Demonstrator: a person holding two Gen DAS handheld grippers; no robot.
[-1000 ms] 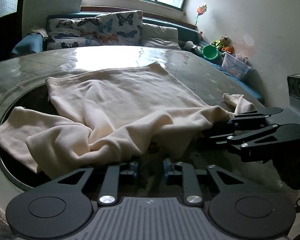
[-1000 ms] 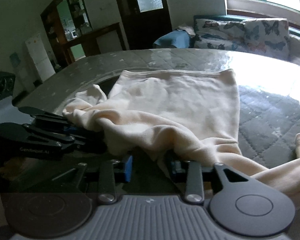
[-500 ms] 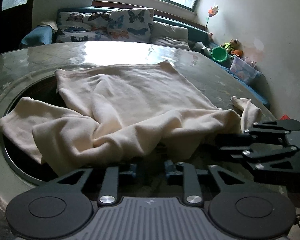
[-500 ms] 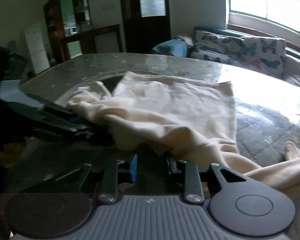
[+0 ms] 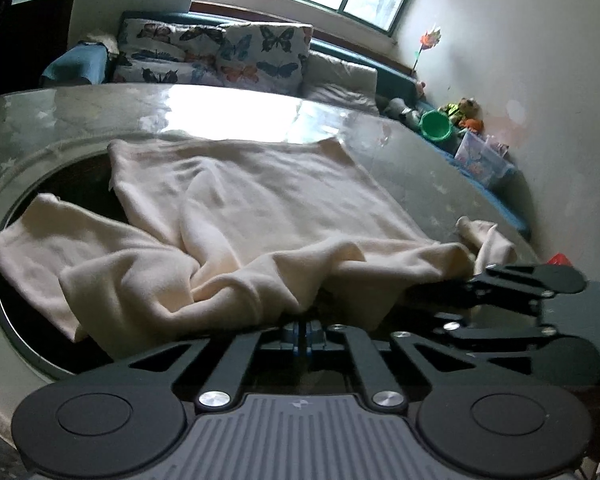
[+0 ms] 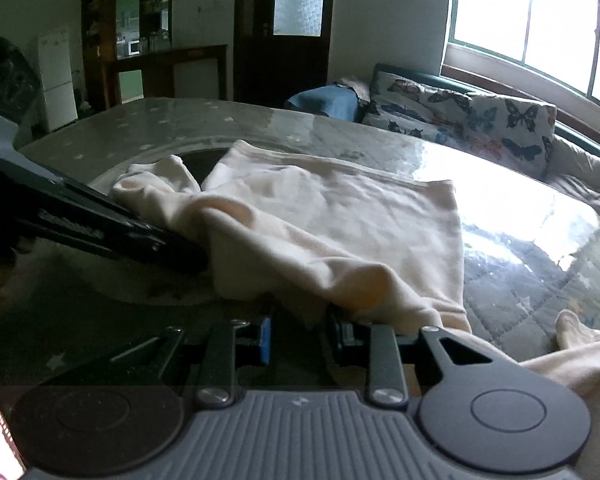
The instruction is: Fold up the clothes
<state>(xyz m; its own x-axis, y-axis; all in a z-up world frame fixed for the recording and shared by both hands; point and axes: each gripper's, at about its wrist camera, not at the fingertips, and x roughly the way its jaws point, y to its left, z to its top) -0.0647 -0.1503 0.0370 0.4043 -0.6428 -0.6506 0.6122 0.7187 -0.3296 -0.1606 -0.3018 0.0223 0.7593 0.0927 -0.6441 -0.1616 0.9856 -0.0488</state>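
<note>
The left hand-held gripper (image 5: 304,330) has pinched shut on the cream garment (image 5: 260,216) at the table's (image 5: 400,148) near edge, while the right hand-held gripper (image 6: 298,338) stays spread around a fold.

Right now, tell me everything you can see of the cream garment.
The cream garment is soft, fleecy knit, lying on the glass-topped table. Its far part is spread flat; the near edge is bunched. One sleeve trails left, another right. The left gripper is closed at its near edge; the right gripper is open there.
</note>
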